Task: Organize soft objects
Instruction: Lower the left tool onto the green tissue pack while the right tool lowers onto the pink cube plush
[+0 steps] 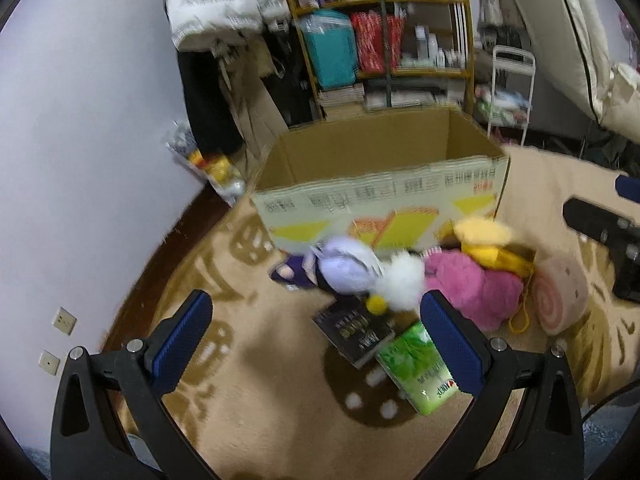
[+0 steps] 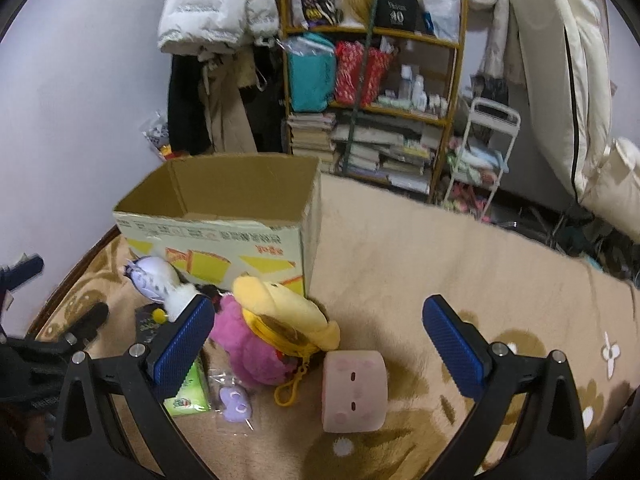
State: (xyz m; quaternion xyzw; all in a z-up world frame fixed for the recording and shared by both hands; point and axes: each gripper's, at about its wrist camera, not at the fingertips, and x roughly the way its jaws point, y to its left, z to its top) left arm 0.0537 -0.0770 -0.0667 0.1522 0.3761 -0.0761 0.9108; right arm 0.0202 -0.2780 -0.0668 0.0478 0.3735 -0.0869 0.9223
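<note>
An open cardboard box (image 1: pixel 380 196) (image 2: pixel 224 216) stands on the beige rug. A heap of soft toys lies in front of it: a lavender-and-white plush (image 1: pixel 352 268) (image 2: pixel 156 276), a pink plush (image 1: pixel 472 284) (image 2: pixel 248 352), a yellow plush pouch (image 1: pixel 492 244) (image 2: pixel 280 316) on top, and a pink roll-shaped cushion (image 1: pixel 560 292) (image 2: pixel 354 390). My left gripper (image 1: pixel 316 344) hovers open over the rug, short of the heap. My right gripper (image 2: pixel 318 356) is open too, with the roll cushion and pink plush lying between and beyond its fingers, untouched.
A dark book (image 1: pixel 354 334) and a green tissue pack (image 1: pixel 416 366) (image 2: pixel 188 390) lie near the toys, plus a small purple item in a clear bag (image 2: pixel 234 398). Behind stand a cluttered shelf (image 2: pixel 372 92), hanging coats (image 2: pixel 216 80), a white rack (image 2: pixel 480 152) and a wall on the left.
</note>
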